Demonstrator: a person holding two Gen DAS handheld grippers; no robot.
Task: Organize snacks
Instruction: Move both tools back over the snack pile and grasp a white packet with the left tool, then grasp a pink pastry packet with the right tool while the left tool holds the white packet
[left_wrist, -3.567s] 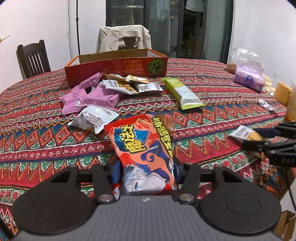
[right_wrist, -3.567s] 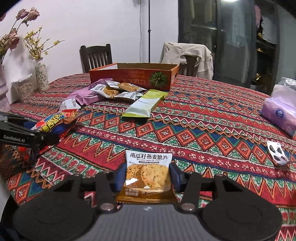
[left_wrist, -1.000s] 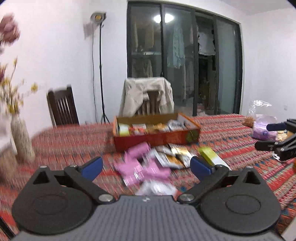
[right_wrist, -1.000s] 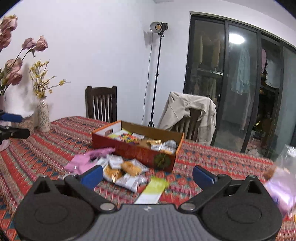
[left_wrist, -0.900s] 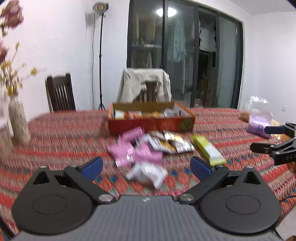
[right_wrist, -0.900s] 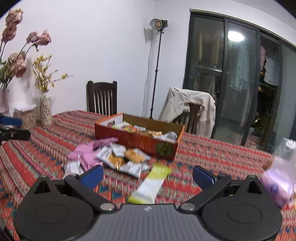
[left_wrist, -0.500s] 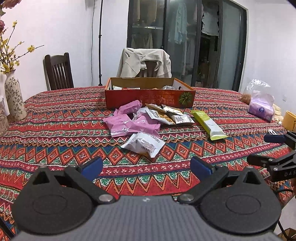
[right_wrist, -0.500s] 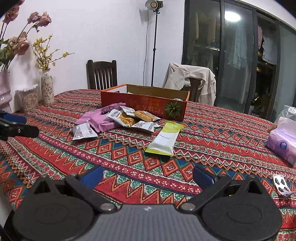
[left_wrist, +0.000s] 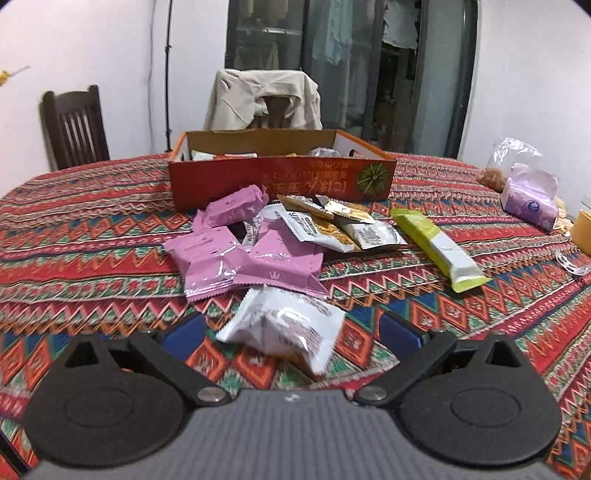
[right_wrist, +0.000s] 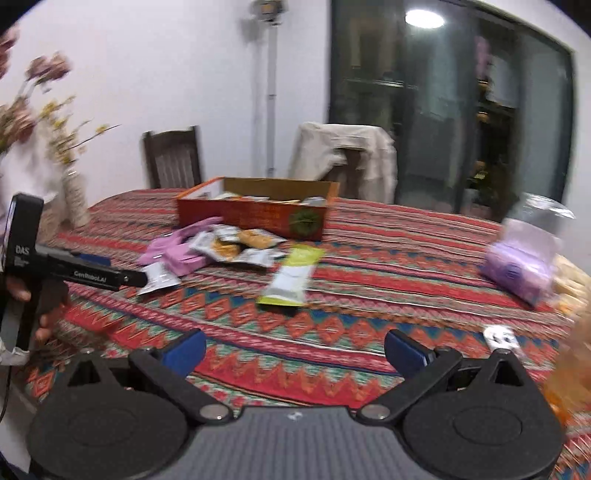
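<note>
"GenRobot.AI" marks left gripper (right_wrist: 146, 277); box (left_wrist: 280, 181) lettering seems illegible.

Jacket-draped chair (left_wrist: 264, 99), wooden chair (left_wrist: 74, 125), patterned tablecloth (left_wrist: 85, 229), tissue pack (left_wrist: 530, 199).

The orange box (left_wrist: 280, 181) at twelve o'clock is fenced along its near wall by heaped pink packets (left_wrist: 240, 254). Bare table (left_wrist: 517, 295) is left at two o'clock, past the green bar (left_wrist: 439, 247).

Both wrist views look low across the table (left_wrist: 92, 236), sharing the snack box (left_wrist: 280, 181).
</note>
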